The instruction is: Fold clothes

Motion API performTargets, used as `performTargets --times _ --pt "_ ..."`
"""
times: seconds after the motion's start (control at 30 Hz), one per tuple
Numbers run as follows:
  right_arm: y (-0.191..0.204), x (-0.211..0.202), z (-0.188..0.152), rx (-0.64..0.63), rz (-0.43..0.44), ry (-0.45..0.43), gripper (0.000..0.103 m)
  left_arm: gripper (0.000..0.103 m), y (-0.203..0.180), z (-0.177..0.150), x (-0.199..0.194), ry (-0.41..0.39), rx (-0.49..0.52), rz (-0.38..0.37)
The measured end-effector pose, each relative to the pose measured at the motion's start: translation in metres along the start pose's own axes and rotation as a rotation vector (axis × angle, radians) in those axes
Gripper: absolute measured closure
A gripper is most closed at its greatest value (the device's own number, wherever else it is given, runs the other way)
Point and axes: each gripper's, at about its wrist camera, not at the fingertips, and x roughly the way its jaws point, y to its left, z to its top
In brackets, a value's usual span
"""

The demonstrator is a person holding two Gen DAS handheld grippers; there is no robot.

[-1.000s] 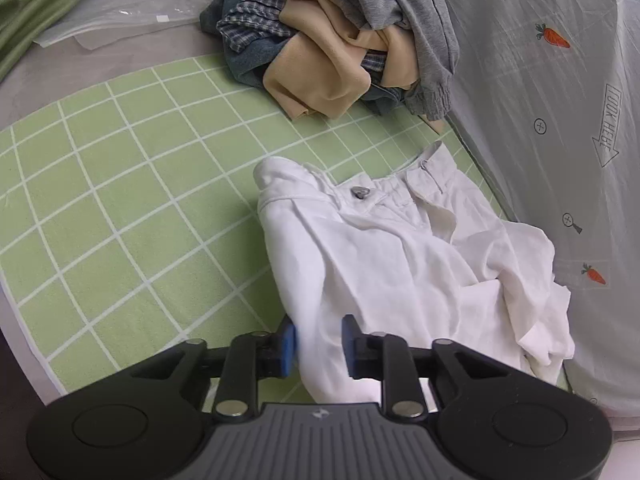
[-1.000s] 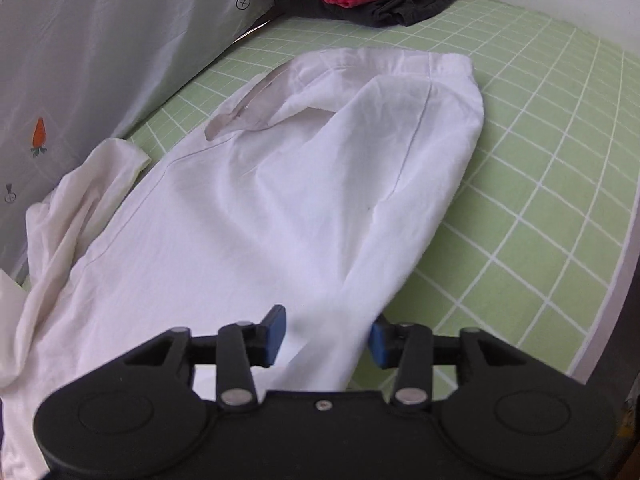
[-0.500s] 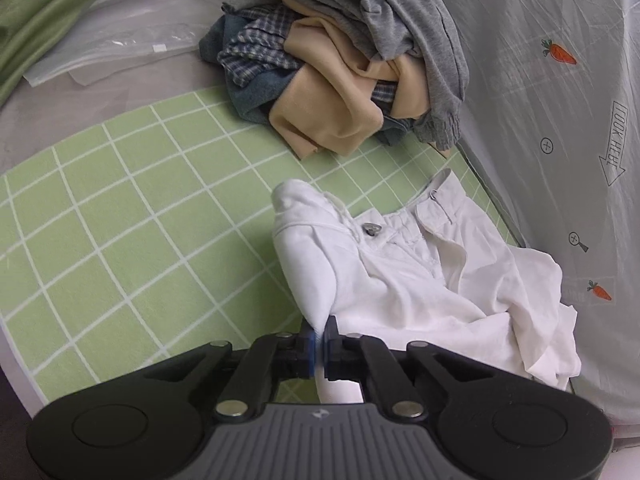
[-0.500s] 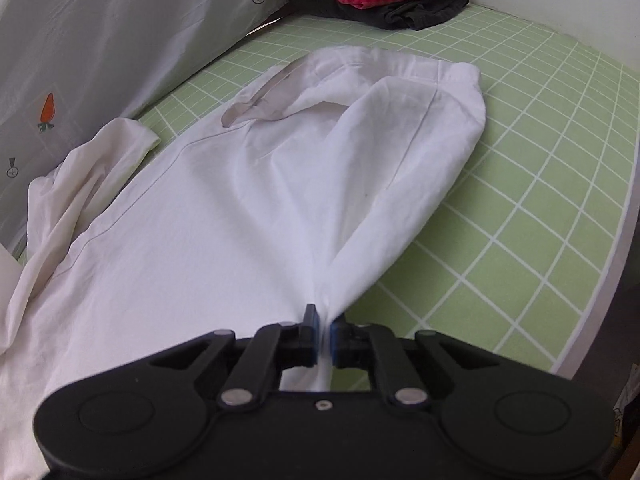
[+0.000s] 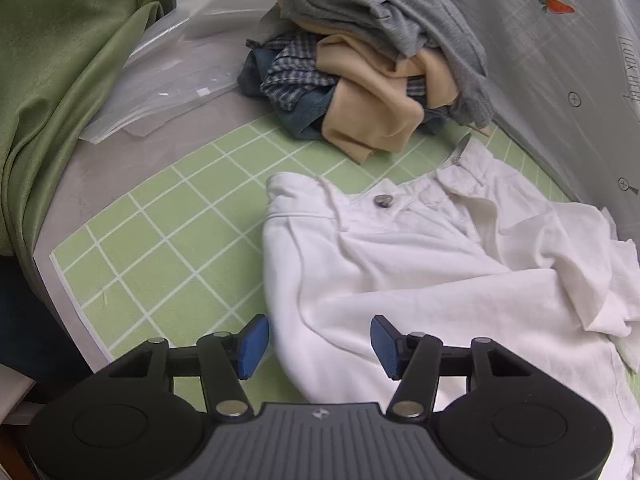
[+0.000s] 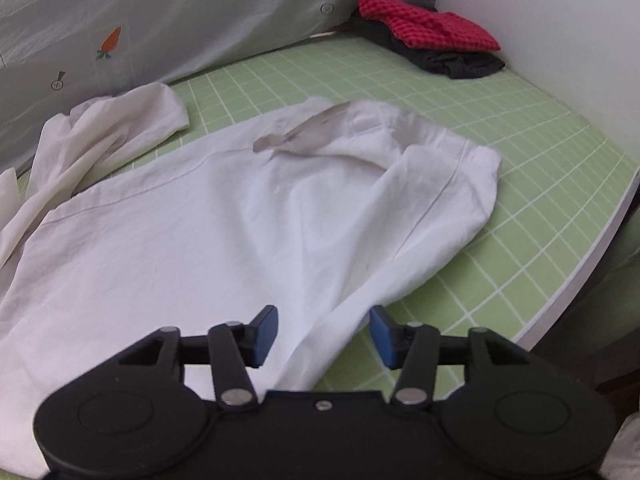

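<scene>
White trousers [image 5: 420, 264] lie on the green grid mat [image 5: 168, 232]; the waistband with a metal button [image 5: 383, 200] shows in the left wrist view. My left gripper [image 5: 319, 346] is open, its blue pads either side of the trousers' near edge. The right wrist view shows the trouser legs [image 6: 224, 232] spread flat, the hem end [image 6: 460, 176] to the right. My right gripper [image 6: 323, 334] is open over the cloth's near fold, holding nothing.
A pile of unfolded clothes [image 5: 372, 68] sits at the mat's far side. Folded red and dark garments [image 6: 432, 40] lie in the far right corner. A grey carrot-print sheet [image 6: 160, 20] stands behind. The mat's edge [image 6: 580, 276] runs close on the right. Clear plastic bags [image 5: 160, 88] lie at left.
Both grippers were shut on the trousers' near edge half a second ago; now both have opened and let the cloth drop flat. The views have pulled back and up.
</scene>
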Motion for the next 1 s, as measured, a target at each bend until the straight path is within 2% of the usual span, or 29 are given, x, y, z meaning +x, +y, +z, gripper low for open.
performTargets --times 0.1,0.17,0.27,0.4,0.5,0.6,0.67,0.73,0.8,0.83,0.93,1.0 --pt "-0.004 0.011 0.025 -0.084 -0.05 -0.076 0.025 0.032 -0.03 -0.009 -0.011 -0.062 0.048 0.026" --pt "-0.013 0.025 0.041 -0.144 -0.058 -0.096 0.024 0.03 -0.052 -0.017 -0.016 -0.103 0.076 0.053" --pt "-0.029 0.054 0.066 -0.231 -0.042 -0.109 0.022 0.029 -0.077 -0.035 -0.024 -0.128 0.048 0.035" --pt "-0.047 0.091 0.099 -0.333 0.049 -0.088 0.019 0.029 -0.111 -0.072 -0.037 -0.136 -0.021 0.04" --pt "-0.055 0.116 0.12 -0.402 0.132 -0.07 0.016 0.029 -0.139 -0.103 -0.041 -0.111 -0.008 0.029" --pt "-0.055 0.141 0.136 -0.486 0.161 -0.04 0.013 0.029 -0.169 -0.128 -0.044 -0.086 0.024 0.03" --pt "-0.055 0.151 0.142 -0.536 0.231 -0.007 0.014 0.029 -0.188 -0.141 -0.046 -0.071 0.046 0.025" --pt "-0.057 0.156 0.145 -0.578 0.306 0.018 0.026 0.029 -0.206 -0.15 -0.049 -0.059 0.072 0.01" --pt "-0.064 0.157 0.147 -0.577 0.383 0.041 0.073 0.029 -0.22 -0.157 -0.051 -0.057 0.1 0.006" --pt "-0.07 0.156 0.149 -0.554 0.398 0.041 0.081 0.029 -0.228 -0.161 -0.051 -0.057 0.115 0.005" --pt "-0.108 0.148 0.162 -0.385 0.368 -0.015 0.088 0.029 -0.244 -0.166 -0.053 -0.056 0.144 -0.001" --pt "-0.147 0.151 0.173 -0.206 0.276 -0.033 0.088 0.029 -0.253 -0.17 -0.053 -0.058 0.16 -0.004"
